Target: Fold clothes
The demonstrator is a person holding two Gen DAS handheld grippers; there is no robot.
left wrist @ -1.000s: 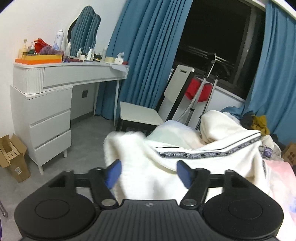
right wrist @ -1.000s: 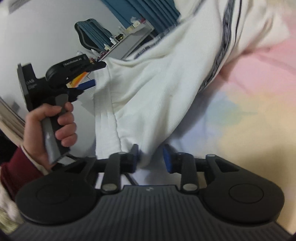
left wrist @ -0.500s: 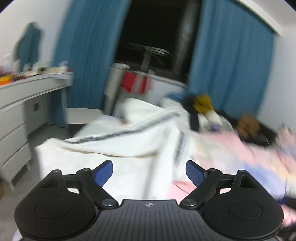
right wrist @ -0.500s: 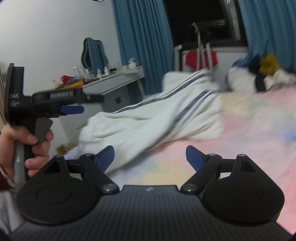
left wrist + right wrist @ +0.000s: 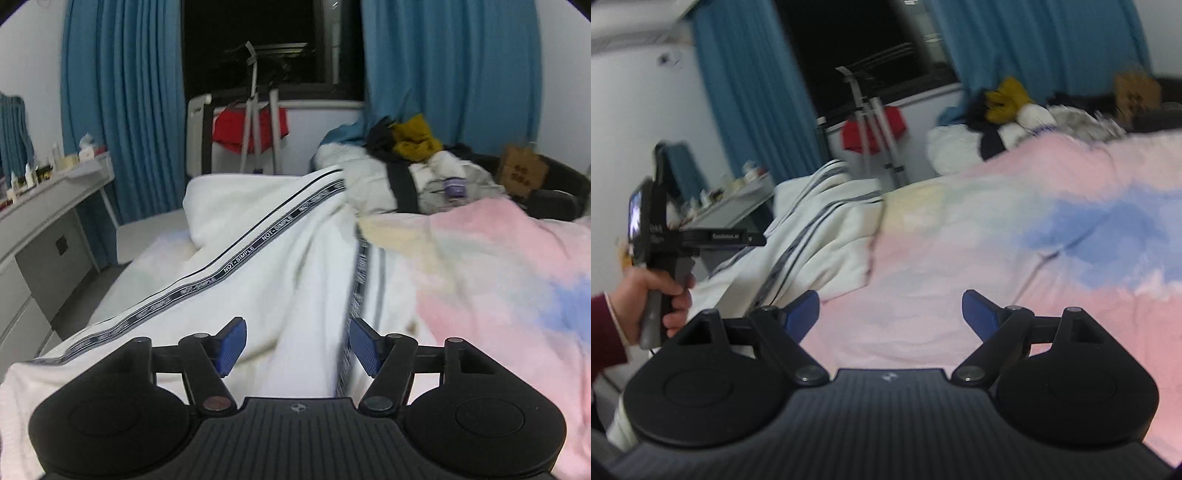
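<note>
A white garment with dark lettered stripes lies bunched along the left side of the bed; it also shows in the right wrist view. My left gripper is open and empty, just above the garment with cloth showing between its blue pads. My right gripper is open and empty over the pink, blue and yellow bedspread, to the right of the garment. The left gripper, held in a hand, shows in the right wrist view.
A pile of other clothes lies at the far end of the bed. A grey dressing table stands at the left with bottles on it. A chair and a drying rack stand by the blue curtains.
Both grippers let go of the white garment and opened wide. The garment dropped onto the bed. Both cameras swung right toward the bedspread and the window.
</note>
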